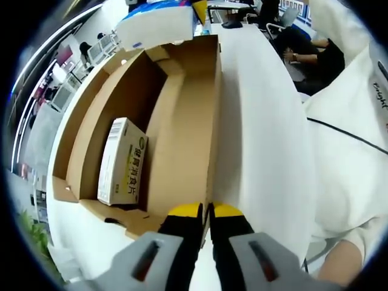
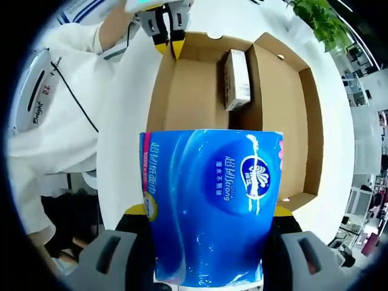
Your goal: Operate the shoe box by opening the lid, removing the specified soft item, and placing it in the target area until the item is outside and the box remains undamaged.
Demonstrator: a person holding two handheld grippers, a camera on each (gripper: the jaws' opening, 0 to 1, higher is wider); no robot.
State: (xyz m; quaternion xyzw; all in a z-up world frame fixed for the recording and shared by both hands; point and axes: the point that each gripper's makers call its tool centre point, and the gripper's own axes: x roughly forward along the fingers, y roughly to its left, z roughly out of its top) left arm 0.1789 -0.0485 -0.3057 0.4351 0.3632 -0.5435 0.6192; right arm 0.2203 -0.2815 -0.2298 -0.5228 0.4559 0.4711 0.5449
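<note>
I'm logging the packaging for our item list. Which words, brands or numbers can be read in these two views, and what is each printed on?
"健胃消食片": down the front of the small carton lying in the shoe box.
"Bright": on the person's white garment.
Chinese characters with a round logo: on the blue tissue pack in the right gripper; too blurred to read with certainty.
Fine print on the carton and the pack: too small to read.

Both views face the open shoe box (image 1: pixel 151 121) closely from opposite ends.
</note>
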